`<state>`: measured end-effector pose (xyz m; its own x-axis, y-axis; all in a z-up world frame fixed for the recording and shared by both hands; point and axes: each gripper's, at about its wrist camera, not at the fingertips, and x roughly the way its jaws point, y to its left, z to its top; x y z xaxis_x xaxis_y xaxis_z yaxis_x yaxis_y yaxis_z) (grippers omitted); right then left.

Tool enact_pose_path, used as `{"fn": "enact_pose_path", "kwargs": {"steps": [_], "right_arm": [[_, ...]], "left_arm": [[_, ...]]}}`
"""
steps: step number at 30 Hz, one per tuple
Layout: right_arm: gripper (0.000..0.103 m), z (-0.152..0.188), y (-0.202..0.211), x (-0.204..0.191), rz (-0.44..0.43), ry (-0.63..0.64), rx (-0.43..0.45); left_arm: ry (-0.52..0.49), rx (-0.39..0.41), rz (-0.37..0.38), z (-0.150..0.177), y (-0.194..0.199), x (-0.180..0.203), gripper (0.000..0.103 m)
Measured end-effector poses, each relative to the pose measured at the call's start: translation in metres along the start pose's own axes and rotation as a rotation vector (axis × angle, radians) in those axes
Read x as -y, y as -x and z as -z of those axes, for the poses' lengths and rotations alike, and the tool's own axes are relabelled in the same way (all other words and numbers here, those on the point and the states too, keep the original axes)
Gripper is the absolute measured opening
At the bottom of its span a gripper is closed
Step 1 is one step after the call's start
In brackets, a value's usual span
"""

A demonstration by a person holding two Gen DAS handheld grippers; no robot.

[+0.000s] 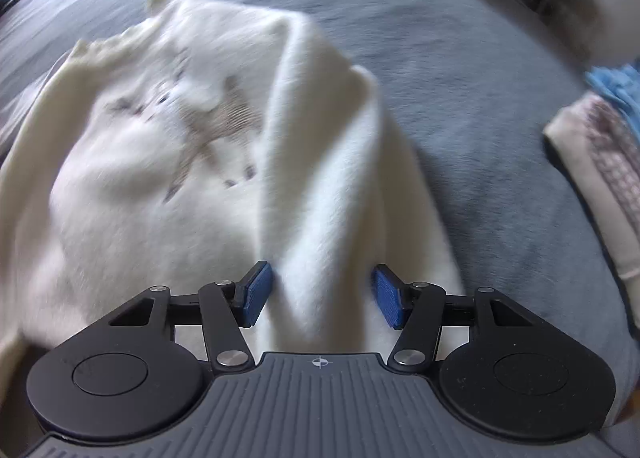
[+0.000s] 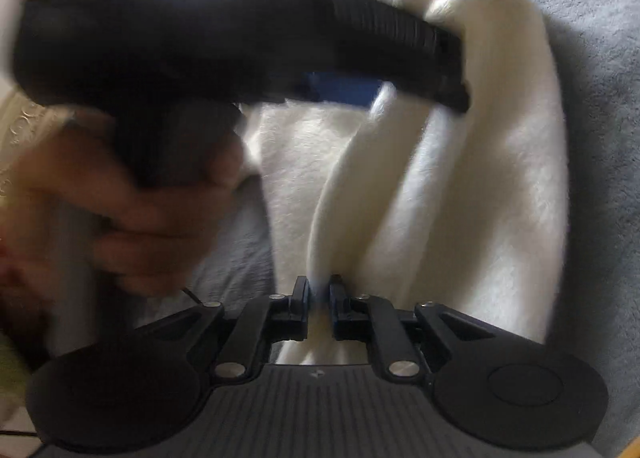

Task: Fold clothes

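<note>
A cream-white fleecy garment (image 1: 160, 185) with a faint grey print lies bunched on a grey bedcover (image 1: 460, 117). My left gripper (image 1: 322, 296) has its blue pads set half apart, and a thick ridge of the white fabric fills the gap and runs up from it. In the right wrist view my right gripper (image 2: 319, 298) has its jaws nearly together, pinching a thin fold of the same garment (image 2: 460, 197). The left gripper's black body (image 2: 240, 45) crosses the top of that view, blurred, with a hand (image 2: 140, 217) on its handle.
A stack of folded pale clothes (image 1: 596, 177) lies at the right edge of the bed, with a blue cloth (image 1: 616, 85) behind it. Dark clutter sits at the far right corner. Grey bedcover (image 2: 592, 97) shows to the right of the garment.
</note>
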<state>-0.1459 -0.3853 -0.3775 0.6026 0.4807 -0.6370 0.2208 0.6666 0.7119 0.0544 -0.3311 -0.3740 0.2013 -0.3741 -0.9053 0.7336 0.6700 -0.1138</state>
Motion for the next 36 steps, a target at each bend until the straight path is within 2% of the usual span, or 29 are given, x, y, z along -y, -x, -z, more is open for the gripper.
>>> {"fn": "enact_pose_path", "kwargs": {"steps": [2, 3, 5, 6, 7, 10, 14, 16, 17, 18, 23, 28, 30, 32, 36], "right_arm": [[0.026, -0.002, 0.025, 0.01, -0.03, -0.043, 0.008], [0.038, -0.003, 0.041, 0.019, -0.029, -0.068, 0.035], [0.052, -0.007, 0.071, 0.043, 0.02, -0.151, 0.11], [0.055, -0.009, 0.08, 0.057, 0.062, -0.194, 0.135], [0.055, -0.013, 0.083, 0.071, 0.097, -0.234, 0.142], [0.055, -0.026, 0.07, 0.103, 0.124, -0.318, 0.09], [0.054, -0.032, 0.033, 0.111, 0.059, -0.336, 0.027], [0.047, -0.038, 0.028, 0.11, 0.056, -0.346, 0.011], [0.037, -0.043, 0.027, 0.108, 0.056, -0.343, -0.001], [0.026, -0.048, 0.027, 0.105, 0.055, -0.322, -0.015], [0.017, -0.063, 0.037, 0.065, 0.103, -0.114, -0.037], [0.017, -0.056, 0.03, -0.009, 0.171, 0.246, -0.009], [0.017, -0.05, 0.019, -0.025, 0.184, 0.344, -0.007], [0.017, -0.045, 0.006, -0.039, 0.187, 0.409, -0.003], [0.02, -0.036, -0.017, -0.057, 0.176, 0.438, 0.022]], "left_arm": [[0.039, 0.001, 0.005, 0.004, 0.001, -0.011, 0.052], [0.057, 0.0, 0.013, 0.006, 0.002, -0.016, 0.051], [0.083, 0.003, 0.026, 0.009, 0.003, -0.022, 0.05], [0.096, 0.005, 0.032, 0.01, 0.003, -0.026, 0.049], [0.11, 0.006, 0.039, 0.012, 0.004, -0.029, 0.049], [0.114, 0.019, 0.038, 0.015, 0.005, -0.031, 0.049], [0.129, 0.026, 0.035, 0.018, 0.007, -0.035, 0.049], [0.144, 0.031, 0.038, 0.019, 0.009, -0.038, 0.049], [0.151, 0.034, 0.04, 0.021, 0.011, -0.04, 0.049], [0.156, 0.037, 0.04, 0.023, 0.011, -0.042, 0.049], [0.214, 0.046, 0.058, 0.03, 0.019, -0.054, 0.049], [0.277, 0.102, 0.098, 0.029, 0.055, -0.07, 0.05], [0.284, 0.135, 0.125, 0.024, 0.07, -0.074, 0.057], [0.269, 0.154, 0.153, 0.016, 0.078, -0.072, 0.058], [0.119, 0.108, 0.149, -0.001, 0.061, -0.046, 0.06]]}}
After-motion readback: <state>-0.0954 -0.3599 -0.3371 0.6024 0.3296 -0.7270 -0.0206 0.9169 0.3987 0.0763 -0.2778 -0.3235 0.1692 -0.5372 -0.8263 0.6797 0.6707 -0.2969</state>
